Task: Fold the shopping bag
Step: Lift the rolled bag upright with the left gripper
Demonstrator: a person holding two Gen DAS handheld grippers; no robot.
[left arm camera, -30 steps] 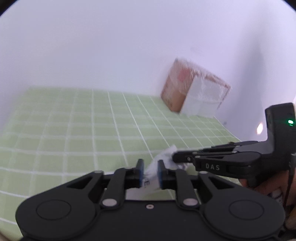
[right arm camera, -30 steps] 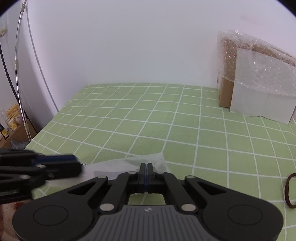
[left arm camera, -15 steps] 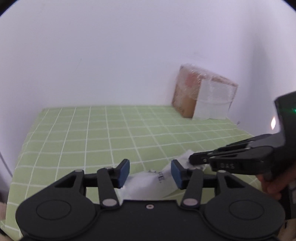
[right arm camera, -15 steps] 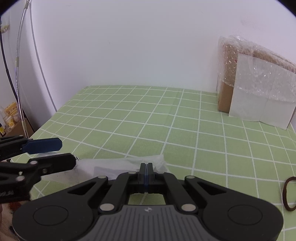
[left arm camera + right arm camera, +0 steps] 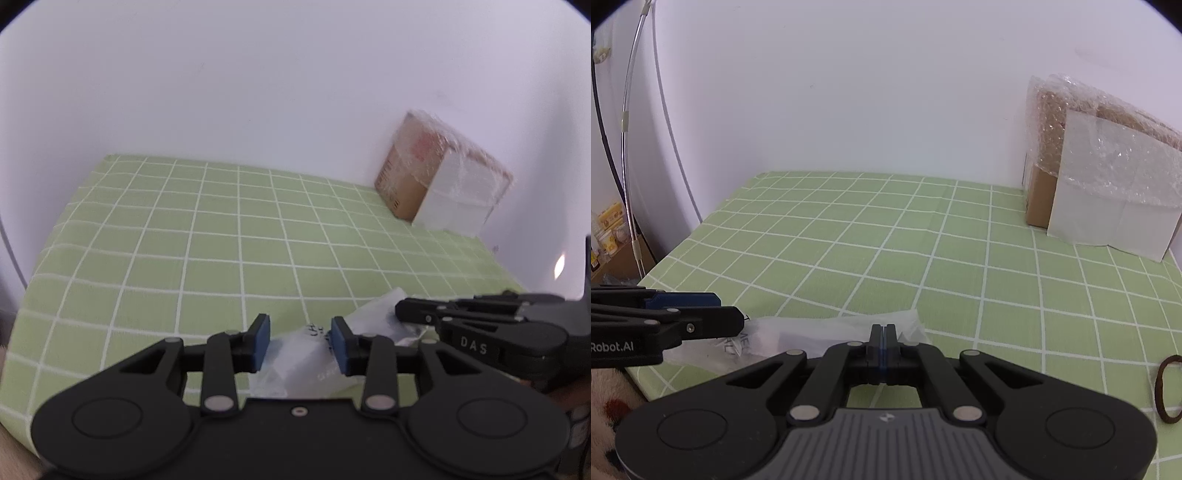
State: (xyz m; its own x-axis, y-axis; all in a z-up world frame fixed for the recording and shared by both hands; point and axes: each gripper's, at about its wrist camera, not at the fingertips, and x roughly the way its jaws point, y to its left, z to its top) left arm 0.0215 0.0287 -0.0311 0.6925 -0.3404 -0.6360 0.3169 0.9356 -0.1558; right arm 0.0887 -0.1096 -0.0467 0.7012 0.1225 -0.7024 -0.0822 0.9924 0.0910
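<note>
A thin translucent white shopping bag [image 5: 812,334] lies crumpled into a narrow strip on the green checked cloth near its front edge; it also shows in the left wrist view [image 5: 306,354]. My right gripper [image 5: 883,330] is shut on the bag's right end and appears in the left wrist view [image 5: 400,310]. My left gripper [image 5: 300,338] is open, its blue pads either side of the bag's left end without squeezing it; it shows in the right wrist view [image 5: 733,314].
A cardboard box wrapped in bubble wrap [image 5: 1100,166] stands at the back right against the white wall. A brown hair tie [image 5: 1169,387] lies at the right. Cables [image 5: 631,155] hang at the left beyond the table edge [image 5: 657,266].
My left gripper was shut on the bag one second ago, opened wide, and now has closed in partway around it. The right gripper has stayed shut on the bag.
</note>
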